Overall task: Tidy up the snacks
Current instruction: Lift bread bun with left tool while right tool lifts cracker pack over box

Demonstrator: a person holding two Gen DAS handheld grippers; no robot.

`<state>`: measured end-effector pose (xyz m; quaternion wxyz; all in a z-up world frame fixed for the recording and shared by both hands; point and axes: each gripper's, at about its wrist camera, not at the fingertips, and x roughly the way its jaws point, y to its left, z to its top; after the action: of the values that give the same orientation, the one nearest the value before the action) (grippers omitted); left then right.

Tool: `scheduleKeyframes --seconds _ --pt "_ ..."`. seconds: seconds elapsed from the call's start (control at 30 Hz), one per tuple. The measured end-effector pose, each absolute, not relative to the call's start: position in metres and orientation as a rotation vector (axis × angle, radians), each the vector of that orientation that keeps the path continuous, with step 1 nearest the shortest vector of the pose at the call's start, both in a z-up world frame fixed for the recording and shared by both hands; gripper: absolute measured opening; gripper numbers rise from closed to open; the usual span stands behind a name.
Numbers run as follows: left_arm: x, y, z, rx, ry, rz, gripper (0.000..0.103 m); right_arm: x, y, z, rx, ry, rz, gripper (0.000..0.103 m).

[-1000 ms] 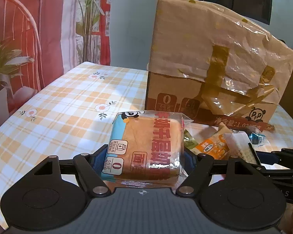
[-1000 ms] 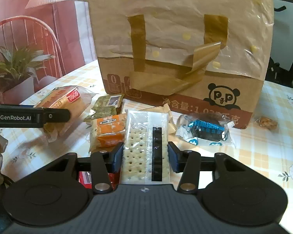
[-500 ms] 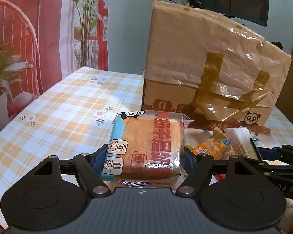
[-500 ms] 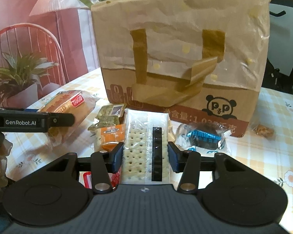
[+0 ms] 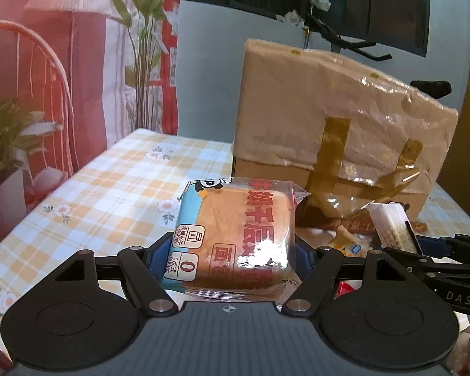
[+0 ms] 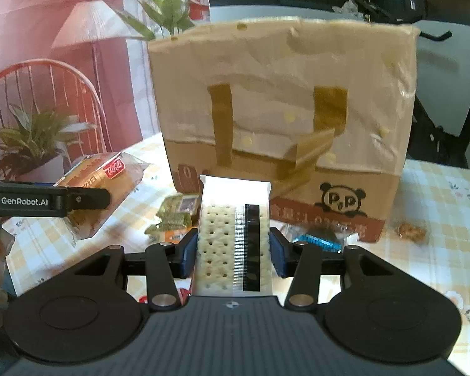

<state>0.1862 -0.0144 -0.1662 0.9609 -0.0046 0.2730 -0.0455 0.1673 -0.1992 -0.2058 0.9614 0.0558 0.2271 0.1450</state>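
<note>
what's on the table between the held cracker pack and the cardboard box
In the right wrist view, a green snack packet and a blue wrapped snack lie there.

I read "GenRobot.AI" in white on the left gripper (image 6: 47, 201), which sits left of the cardboard box (image 6: 282, 125). "DAS" shows on the right gripper (image 5: 438, 266). The box front carries a panda logo lettered "PP" and a partly hidden "1.0". The bread packet (image 5: 235, 235), in front of the box, bears a "0" label and red Chinese characters.
</note>
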Motion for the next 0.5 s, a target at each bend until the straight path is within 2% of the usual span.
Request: scheduleKeyframes --seconds 0.5 --pt "0.178 -0.016 -0.149 -0.012 0.500 -0.071 0.077 0.154 -0.202 -0.188 0.105 0.344 0.312 0.049"
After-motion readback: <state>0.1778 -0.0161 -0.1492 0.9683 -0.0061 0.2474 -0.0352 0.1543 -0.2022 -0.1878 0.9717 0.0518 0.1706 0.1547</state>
